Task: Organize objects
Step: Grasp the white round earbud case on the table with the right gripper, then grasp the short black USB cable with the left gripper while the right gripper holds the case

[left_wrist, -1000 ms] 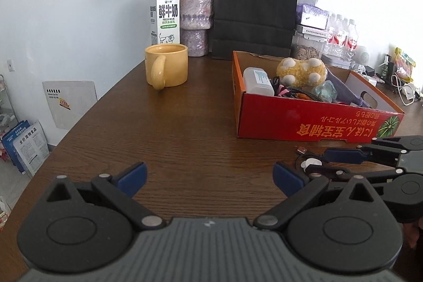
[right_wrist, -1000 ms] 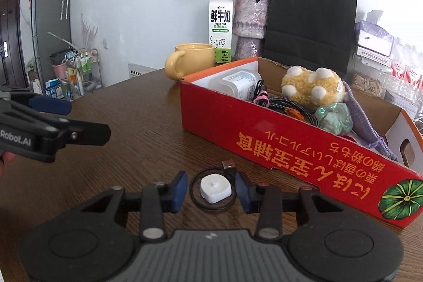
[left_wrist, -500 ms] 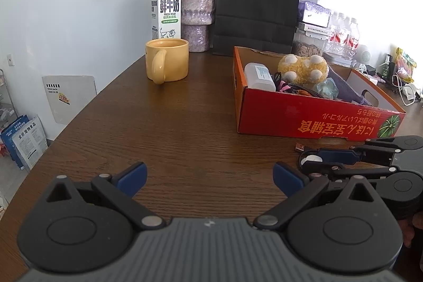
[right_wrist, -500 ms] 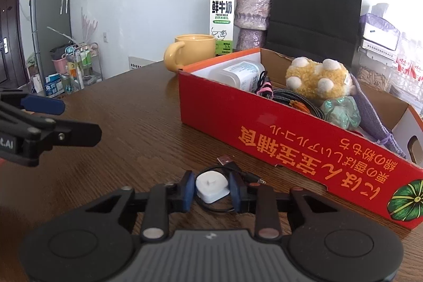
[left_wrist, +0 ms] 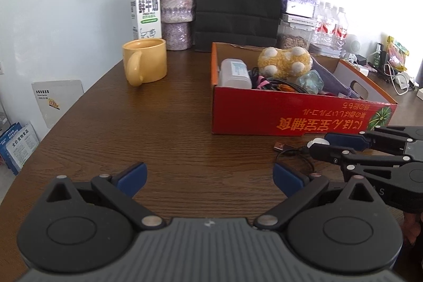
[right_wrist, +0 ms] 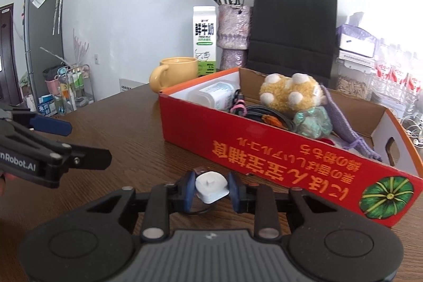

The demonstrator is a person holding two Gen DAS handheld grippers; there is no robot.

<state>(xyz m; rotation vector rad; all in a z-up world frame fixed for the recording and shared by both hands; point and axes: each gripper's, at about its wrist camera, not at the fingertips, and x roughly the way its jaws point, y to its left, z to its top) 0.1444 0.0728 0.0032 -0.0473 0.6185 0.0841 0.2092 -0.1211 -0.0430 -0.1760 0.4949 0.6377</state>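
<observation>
Right gripper (right_wrist: 211, 188): a small white charger plug (right_wrist: 211, 186) is clamped between the blue pads (right_wrist: 188, 188); it is held just in front of the red box's long side, and whether it is clear of the table cannot be told.
Cable: a thin black cable (left_wrist: 292, 152) is seen trailing from the plug, with its USB end (left_wrist: 279, 147) lying on the wood beside the box.
Left gripper (left_wrist: 208, 175): the fingers are spread wide apart with nothing between them, over bare table to the left of the right gripper.
Lettering on gripper: "nRobot.AI" is read in white on the side of the left gripper in the right wrist view (right_wrist: 18, 165).
Red box (right_wrist: 277, 157): a cardboard tray with yellow East Asian characters printed upside down on its long side and a green pumpkin drawing (right_wrist: 387, 198) at the right end.
Box contents: a clear plastic container with a label (left_wrist: 235, 73), a yellow plush with white spots (left_wrist: 284, 62), dark coiled cables (right_wrist: 267, 115), a pale green crumpled item (right_wrist: 313, 122) and a purple knitted pouch (right_wrist: 341, 118) are held inside.
Milk carton (left_wrist: 146, 9): large characters "鲜牛奶" are printed on white, with a green band below; the smaller print is too fine to read.
Mug (left_wrist: 145, 65): yellow, upright, placed in front of the carton, handle turned toward the camera.
Vase (left_wrist: 177, 13): purple and textured, holding dried roses, set beside a black paper bag (left_wrist: 239, 1).
Table (left_wrist: 158, 128): dark brown wood.
</observation>
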